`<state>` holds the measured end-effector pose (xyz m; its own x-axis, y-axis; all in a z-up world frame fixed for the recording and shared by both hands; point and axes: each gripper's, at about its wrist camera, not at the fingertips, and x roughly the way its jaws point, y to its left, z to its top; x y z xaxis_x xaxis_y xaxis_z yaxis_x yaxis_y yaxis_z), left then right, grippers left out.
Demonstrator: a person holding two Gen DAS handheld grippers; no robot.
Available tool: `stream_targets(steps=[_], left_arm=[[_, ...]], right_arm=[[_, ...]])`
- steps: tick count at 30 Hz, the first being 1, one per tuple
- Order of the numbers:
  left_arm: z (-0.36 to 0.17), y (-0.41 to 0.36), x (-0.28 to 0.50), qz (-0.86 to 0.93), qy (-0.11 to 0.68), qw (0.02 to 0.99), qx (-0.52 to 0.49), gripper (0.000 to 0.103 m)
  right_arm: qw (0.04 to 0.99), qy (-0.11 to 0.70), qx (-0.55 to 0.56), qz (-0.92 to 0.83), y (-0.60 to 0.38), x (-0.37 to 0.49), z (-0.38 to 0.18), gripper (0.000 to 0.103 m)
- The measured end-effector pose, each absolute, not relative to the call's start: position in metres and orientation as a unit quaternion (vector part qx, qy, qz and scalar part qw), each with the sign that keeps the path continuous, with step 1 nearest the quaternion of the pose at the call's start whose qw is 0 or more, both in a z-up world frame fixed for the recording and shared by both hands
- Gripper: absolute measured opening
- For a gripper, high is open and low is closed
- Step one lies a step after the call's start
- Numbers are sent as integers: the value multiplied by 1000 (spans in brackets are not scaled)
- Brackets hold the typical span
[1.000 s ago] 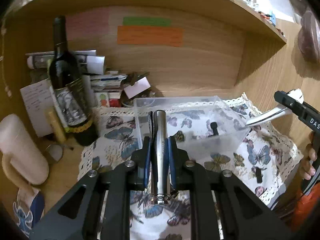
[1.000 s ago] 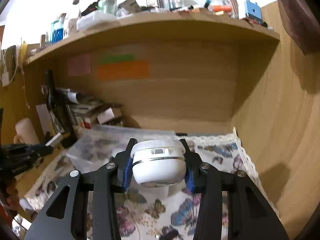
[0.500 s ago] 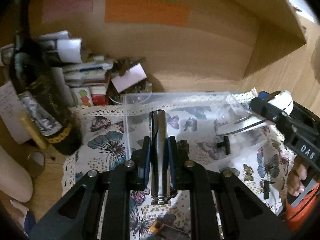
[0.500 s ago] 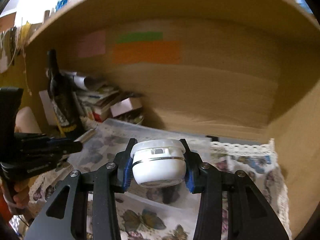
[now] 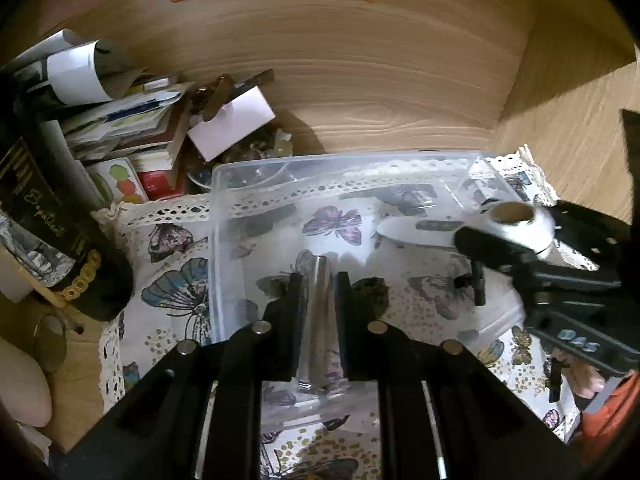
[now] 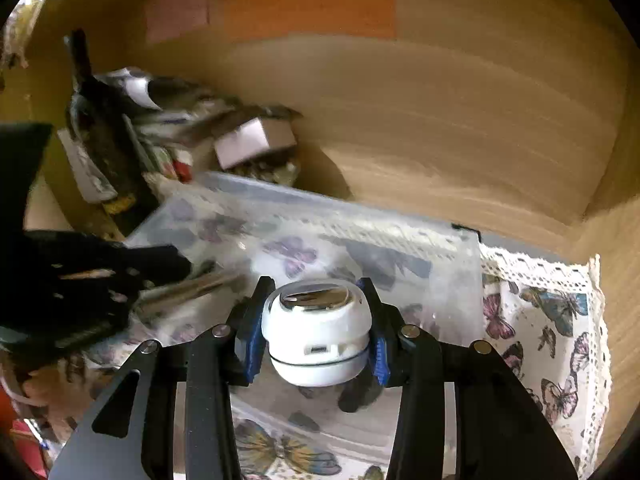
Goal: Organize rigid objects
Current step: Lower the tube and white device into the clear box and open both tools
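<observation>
My left gripper (image 5: 318, 280) is shut on a shiny metal cylinder (image 5: 316, 312), which points forward over the near part of a clear plastic bin (image 5: 224, 240). My right gripper (image 6: 314, 292) is shut on a round white device (image 6: 316, 340) with a chrome top, held above the bin's right half. In the left wrist view that white device (image 5: 516, 220) hangs over the bin's right side. The right wrist view shows the left gripper (image 6: 100, 280) blurred at the left, with the cylinder (image 6: 188, 288) sticking out of it. A few small dark items (image 5: 478, 284) lie in the bin.
The bin stands on a butterfly-print cloth (image 5: 172, 264) with a lace edge, inside a wooden alcove. A dark bottle (image 5: 60, 220) and a heap of papers and boxes (image 5: 132, 132) crowd the left. A wooden side wall (image 6: 616, 280) closes the right. A hand (image 5: 588, 380) holds the right gripper.
Both grippers have moved forward and down, tilting toward the bin. The right gripper, with the white device, has come in over the bin's right side. Both grips are unchanged.
</observation>
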<state>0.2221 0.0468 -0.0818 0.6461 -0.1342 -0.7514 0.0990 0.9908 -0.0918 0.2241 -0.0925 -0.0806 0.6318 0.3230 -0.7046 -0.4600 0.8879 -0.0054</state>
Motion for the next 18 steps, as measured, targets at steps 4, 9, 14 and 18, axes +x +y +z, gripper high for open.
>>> stream_targets(steps=[4,9,14,18], left_arm=[[-75,44,217,-68,404,912,-16,15],[-63,42,206,-68,388,919,-11,15],[-50,43,189,-64,367,928,-11,23],[-39,44,169,-56,347,936,-11,37]], right_arm=[[891,392,-96,208,-95,232,-91,39],[894,391,-93,199,-99,231,-87,40],[911,351,-90,195,-107,207,-60,51],[926,311,-87,196,-112,179,-38,61]])
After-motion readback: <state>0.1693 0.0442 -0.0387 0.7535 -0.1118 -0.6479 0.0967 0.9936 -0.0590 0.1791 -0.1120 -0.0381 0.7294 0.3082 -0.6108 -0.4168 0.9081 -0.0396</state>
